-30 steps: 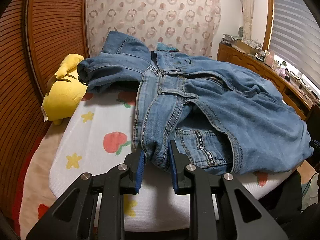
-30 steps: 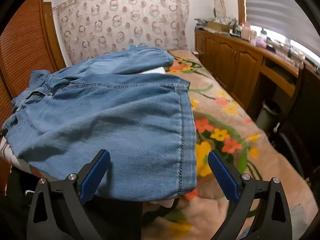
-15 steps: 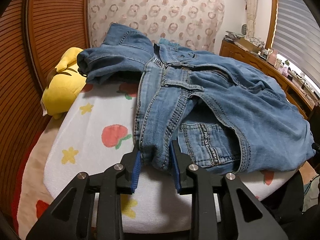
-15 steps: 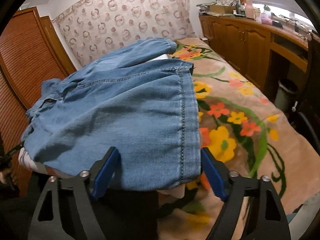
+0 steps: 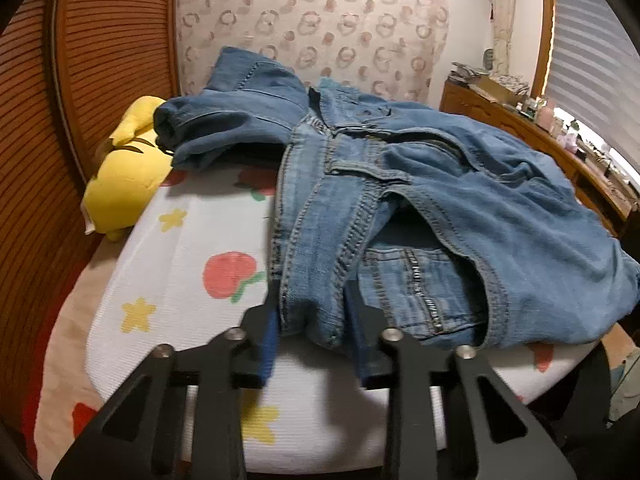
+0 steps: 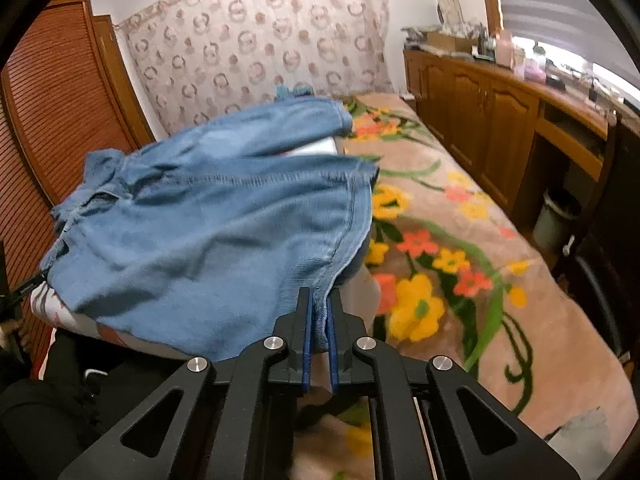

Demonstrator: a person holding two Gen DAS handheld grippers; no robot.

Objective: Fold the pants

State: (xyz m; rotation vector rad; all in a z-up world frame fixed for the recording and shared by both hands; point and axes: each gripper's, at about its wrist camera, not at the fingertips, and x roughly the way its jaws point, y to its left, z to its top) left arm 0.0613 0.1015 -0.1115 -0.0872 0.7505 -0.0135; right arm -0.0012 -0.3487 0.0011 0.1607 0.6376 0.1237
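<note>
Right wrist view: our right tool [image 6: 319, 334] has just clamped the jeans' [image 6: 208, 248] hem; left tool [image 5: 314, 322] still grips the waistband, so we can fold.

Louvered wooden doors [image 6: 52, 128] left; ring-patterned curtain [image 6: 256, 40] behind; wooden cabinets [image 6: 480, 112] right under a bright blinded window [image 6: 560, 4]; floral bedspread [image 6: 460, 264].

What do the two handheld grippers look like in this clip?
Both match: the left gripper and right gripper are matte black frames with triangular cutouts and silver round screw heads, each carrying two slim fingers lined with blue pads. No cables, markings or sleeves are visible.
</note>
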